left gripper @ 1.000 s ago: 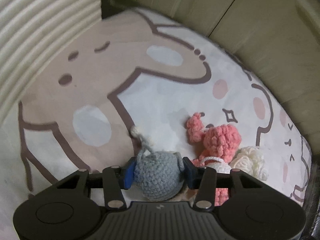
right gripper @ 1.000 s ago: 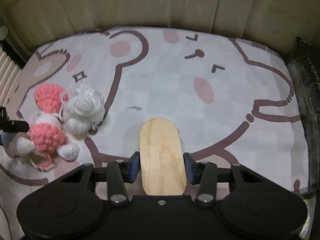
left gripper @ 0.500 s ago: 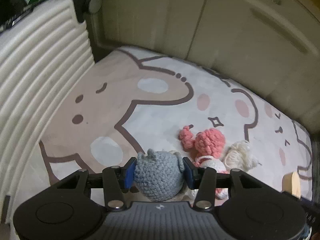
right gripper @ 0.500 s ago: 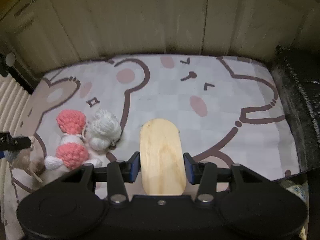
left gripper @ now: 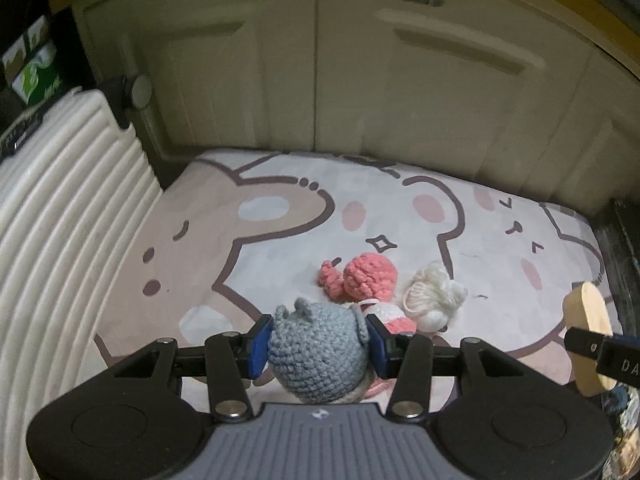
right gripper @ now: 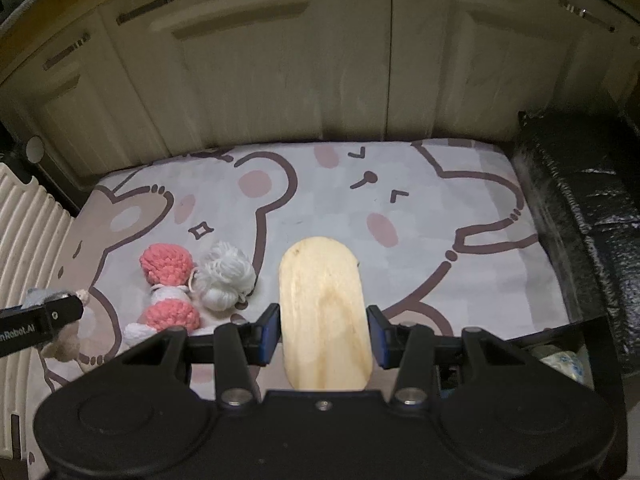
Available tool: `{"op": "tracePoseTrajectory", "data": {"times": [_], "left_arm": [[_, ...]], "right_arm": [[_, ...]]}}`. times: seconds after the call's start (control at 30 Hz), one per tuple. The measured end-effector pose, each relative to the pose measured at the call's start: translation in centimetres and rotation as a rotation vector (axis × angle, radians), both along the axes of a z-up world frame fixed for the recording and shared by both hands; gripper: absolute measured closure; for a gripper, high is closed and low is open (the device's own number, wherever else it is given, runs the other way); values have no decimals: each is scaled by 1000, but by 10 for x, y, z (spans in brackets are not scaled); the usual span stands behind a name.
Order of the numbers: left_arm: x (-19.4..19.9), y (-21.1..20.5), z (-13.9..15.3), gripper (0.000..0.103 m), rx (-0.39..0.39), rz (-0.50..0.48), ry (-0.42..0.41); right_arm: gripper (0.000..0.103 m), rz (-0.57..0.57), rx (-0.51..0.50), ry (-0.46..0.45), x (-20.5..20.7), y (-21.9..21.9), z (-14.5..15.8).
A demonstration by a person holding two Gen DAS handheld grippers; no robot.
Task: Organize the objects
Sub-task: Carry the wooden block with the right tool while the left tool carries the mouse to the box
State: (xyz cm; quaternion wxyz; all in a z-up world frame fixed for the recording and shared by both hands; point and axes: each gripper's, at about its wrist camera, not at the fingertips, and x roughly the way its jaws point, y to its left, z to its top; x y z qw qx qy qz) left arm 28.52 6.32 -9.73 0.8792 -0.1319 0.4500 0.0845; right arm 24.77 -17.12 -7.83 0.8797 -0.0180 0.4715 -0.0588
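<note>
The work surface is a cartoon-bear printed mat (right gripper: 400, 200) laid on the floor in front of cream cabinet doors (right gripper: 280, 80), with a ribbed white case (left gripper: 60, 220) along its left edge and a black wrapped block (right gripper: 580, 200) along its right. The left gripper (left gripper: 318, 342) is clamped on a grey crochet toy (left gripper: 316, 354), blue pads pressing both sides, and the toy is clear of the mat. The right gripper (right gripper: 323, 334) is clamped on an oval wooden board (right gripper: 323, 312), also held above the mat. A pink-and-white crochet doll (right gripper: 168, 292) and a white yarn ball (right gripper: 224, 278) lie touching each other left of centre on the mat, ungripped. Step in hand, by judgement: transport, with both items picked and carried. No receiving container is identifiable in either view, so the next move requires locating a destination for each item, keeping both grips firm, and keeping the two grippers apart while they travel.
</note>
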Motion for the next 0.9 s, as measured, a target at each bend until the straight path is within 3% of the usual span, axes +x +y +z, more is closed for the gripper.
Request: {"op": "tracePoseTrajectory", "data": {"times": [0.53, 0.9], "left_arm": [[-6, -32, 23, 53, 18, -52, -22], [-5, -90, 39, 53, -7, -146, -52]], "right_arm": [[57, 55, -38, -41, -26, -9, 28], [57, 23, -54, -66, -47, -54, 49]]}}
